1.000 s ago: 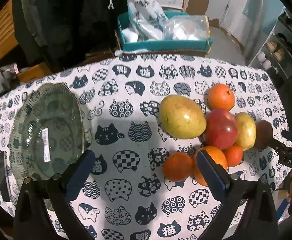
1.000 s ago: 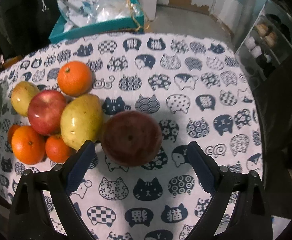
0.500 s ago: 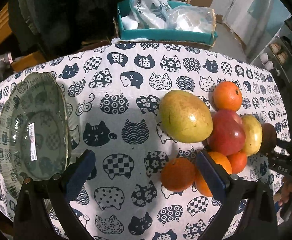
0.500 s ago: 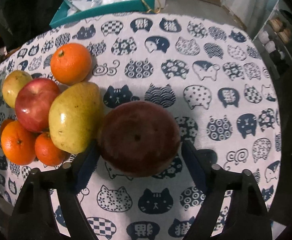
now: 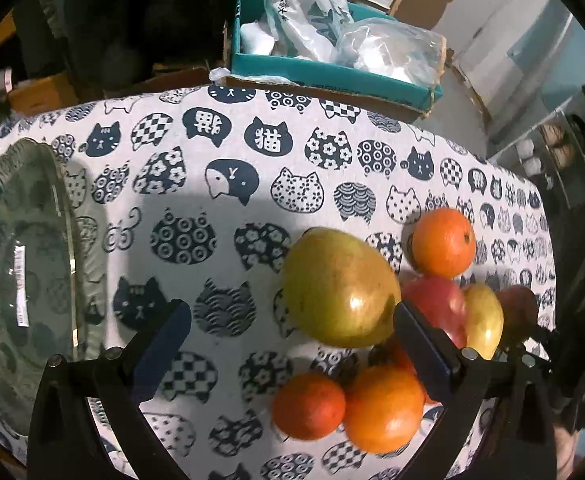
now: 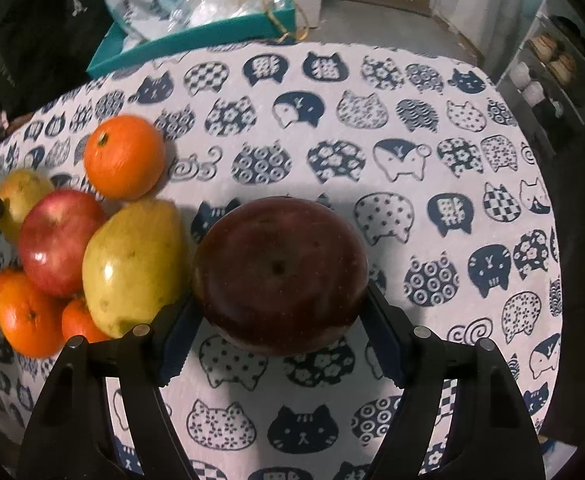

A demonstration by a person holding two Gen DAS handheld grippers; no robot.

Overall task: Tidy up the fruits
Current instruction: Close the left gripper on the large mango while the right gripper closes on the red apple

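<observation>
as the right gripper (image 6: 280,344) closes around the dark apple (image 6: 280,272), its near finger could nudge the pear (image 6: 132,264); the left gripper (image 5: 288,344) hangs wide open, empty.

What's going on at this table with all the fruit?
A person is sorting fruit with two handheld claws. The right claw is closing around a dark red apple on the cat-print tablecloth. The left claw hangs open over the cloth beside the mango, and the glass bowl holds no fruit yet.
</observation>
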